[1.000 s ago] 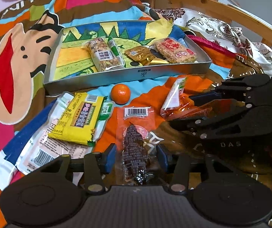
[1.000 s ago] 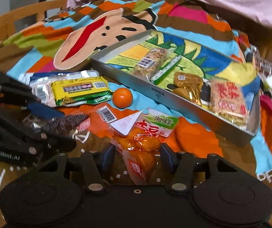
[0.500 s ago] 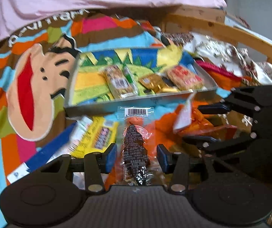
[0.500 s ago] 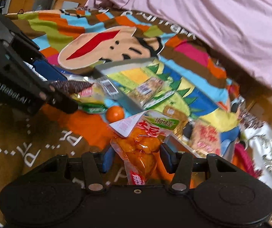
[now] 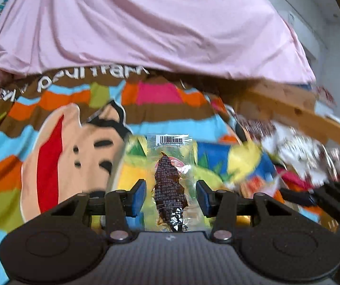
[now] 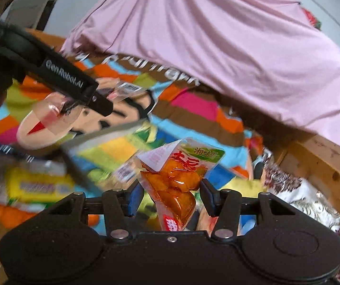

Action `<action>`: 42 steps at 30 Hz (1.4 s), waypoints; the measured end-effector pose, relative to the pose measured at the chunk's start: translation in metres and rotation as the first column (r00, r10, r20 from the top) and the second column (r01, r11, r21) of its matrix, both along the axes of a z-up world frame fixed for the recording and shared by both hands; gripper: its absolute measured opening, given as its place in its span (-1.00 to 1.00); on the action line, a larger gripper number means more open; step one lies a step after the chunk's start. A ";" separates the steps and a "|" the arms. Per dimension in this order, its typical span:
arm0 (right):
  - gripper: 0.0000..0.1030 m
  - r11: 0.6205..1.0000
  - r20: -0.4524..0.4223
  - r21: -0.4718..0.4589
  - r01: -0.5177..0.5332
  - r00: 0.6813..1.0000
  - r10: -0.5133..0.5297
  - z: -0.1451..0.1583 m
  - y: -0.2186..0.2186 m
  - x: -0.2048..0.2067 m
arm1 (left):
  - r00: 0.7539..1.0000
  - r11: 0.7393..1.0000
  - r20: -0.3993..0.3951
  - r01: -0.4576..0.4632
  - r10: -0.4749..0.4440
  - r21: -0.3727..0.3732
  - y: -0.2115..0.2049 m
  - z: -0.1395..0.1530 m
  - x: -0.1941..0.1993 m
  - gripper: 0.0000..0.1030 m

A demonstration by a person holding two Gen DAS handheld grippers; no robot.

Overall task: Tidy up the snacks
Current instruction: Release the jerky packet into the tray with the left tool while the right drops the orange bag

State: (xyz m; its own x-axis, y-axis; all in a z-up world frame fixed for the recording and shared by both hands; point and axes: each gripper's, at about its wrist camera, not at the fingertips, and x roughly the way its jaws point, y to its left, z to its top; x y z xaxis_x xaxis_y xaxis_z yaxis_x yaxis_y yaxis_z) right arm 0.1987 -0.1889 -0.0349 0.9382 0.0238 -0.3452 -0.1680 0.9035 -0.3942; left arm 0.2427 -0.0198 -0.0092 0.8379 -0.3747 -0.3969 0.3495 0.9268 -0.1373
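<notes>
You hold one snack in each gripper above the bed. The left gripper [image 5: 170, 196] is clamped on the lower end of a clear packet of dark dried snack [image 5: 169, 185], which stands up barcode end away from you, in front of the tray [image 6: 103, 152] with the colourful lining. The right gripper [image 6: 168, 198] is pinching an orange snack pouch [image 6: 177, 182] near its bottom seal; its green-labelled top leans over the tray's near corner. Both views blur with motion. A yellow packet [image 6: 36, 185] lies on the bedspread [image 5: 160, 92] outside the tray, on its near side.

The step in hand looks like the carry to the tray. To do it well, bring each packet low over the tray's bare lining before you let go, lay it flat, and keep the two grippers apart as they converge there.
</notes>
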 end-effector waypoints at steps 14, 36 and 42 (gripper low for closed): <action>0.04 0.999 -0.008 0.024 0.040 0.999 -0.040 -0.031 0.009 0.065 | 0.996 0.995 -0.003 -0.089 0.089 -0.041 -0.016 -0.045 0.070 -0.03; 0.11 0.992 -0.103 0.050 0.114 0.989 -0.108 -0.056 0.001 0.092 | 0.981 0.994 -0.174 -0.094 0.084 -0.049 -0.020 -0.079 0.095 0.02; 0.41 0.987 -0.084 0.090 0.136 0.988 -0.129 -0.045 -0.004 0.086 | 0.979 0.993 -0.178 -0.106 0.095 -0.053 -0.020 -0.074 0.092 0.39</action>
State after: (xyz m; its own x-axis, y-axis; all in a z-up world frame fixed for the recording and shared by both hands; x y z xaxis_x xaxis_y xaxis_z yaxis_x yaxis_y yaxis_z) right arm 0.2847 -0.1933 -0.0795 0.9058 -0.0627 -0.4191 -0.0709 0.9526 -0.2958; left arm 0.3347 -0.0395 -0.0835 0.7919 -0.3210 -0.5196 0.2206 0.9436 -0.2467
